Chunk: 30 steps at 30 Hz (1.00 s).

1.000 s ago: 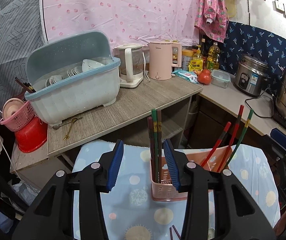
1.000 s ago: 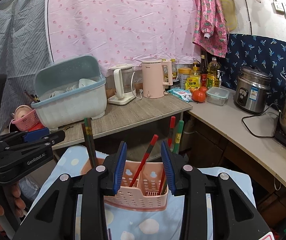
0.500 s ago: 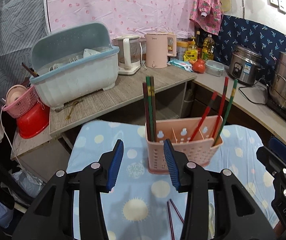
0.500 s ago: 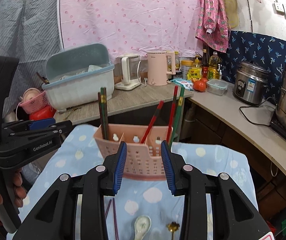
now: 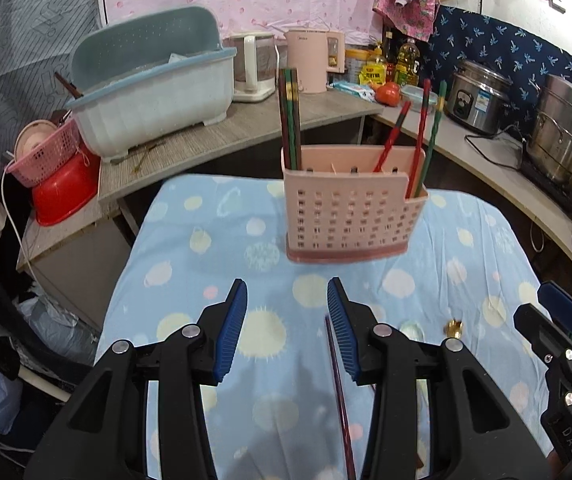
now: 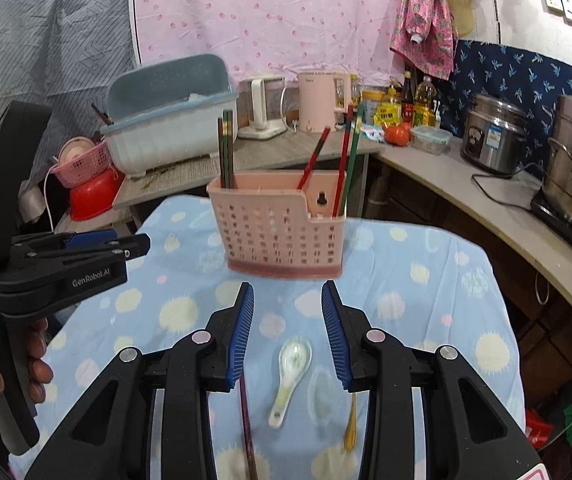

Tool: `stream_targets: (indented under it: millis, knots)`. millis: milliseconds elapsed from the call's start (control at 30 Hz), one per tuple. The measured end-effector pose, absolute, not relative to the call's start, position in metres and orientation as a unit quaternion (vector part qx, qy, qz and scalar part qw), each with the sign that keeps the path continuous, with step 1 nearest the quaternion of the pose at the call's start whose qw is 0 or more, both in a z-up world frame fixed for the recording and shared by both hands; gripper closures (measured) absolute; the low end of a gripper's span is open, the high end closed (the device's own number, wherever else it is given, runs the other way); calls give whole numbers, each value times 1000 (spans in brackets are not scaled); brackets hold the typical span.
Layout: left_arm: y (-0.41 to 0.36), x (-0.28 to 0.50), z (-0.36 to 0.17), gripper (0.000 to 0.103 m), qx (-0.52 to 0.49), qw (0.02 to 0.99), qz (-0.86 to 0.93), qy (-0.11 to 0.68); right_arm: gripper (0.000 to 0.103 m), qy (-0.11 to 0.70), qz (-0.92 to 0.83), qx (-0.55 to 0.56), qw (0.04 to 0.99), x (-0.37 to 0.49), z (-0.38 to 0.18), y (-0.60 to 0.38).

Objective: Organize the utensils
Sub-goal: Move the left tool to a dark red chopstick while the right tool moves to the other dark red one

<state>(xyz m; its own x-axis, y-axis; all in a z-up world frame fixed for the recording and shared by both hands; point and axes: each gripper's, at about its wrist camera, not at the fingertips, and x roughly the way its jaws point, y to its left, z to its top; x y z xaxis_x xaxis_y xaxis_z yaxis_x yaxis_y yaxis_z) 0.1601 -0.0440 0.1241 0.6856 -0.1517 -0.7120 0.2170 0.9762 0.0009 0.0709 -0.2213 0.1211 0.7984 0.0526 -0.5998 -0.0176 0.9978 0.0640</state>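
Observation:
A pink perforated utensil basket (image 5: 350,216) (image 6: 281,236) stands on the blue dotted cloth (image 5: 205,248) and holds dark chopsticks at its left end and red and green ones at its right. My left gripper (image 5: 287,330) is open and empty above the cloth, with a dark red chopstick (image 5: 340,400) lying by its right finger. My right gripper (image 6: 287,330) is open and empty above a white ceramic spoon (image 6: 292,376), a gold spoon (image 6: 350,424) and a dark red chopstick (image 6: 245,420).
A blue-grey dish drainer (image 5: 153,92), kettles (image 5: 314,64) and bottles stand on the wooden counter behind. A rice cooker (image 5: 478,96) and steel pot (image 5: 566,132) sit at right. A pink basket and red bowl (image 5: 61,184) are at left.
Both grippers have pulled back and tilted down from the basket. The basket now sits farther off and the loose utensils on the cloth have come into view.

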Motion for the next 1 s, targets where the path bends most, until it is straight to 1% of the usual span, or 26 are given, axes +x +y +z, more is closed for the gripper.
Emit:
stream_targets:
  millis: [267,567,767,933,1000]
  knots:
    - [-33,125,84,63,40,899,-102,424,68,370,12,39,928,34,74,-223]
    - [-30,85,34,63,46,875,-108,470,68,411,17,36,911,7,31,-210]
    - [-34,61,14,63,41,863,-126,488,68,437,28,39,898,0,6,-197]
    - [-41,50,2,63,47,855,-134,499,72,449,35,37,892,0,-7,-190]
    - [-43,48,-1,63,50,853,-133,503,76,452,36,33,891,2,-10,-187]
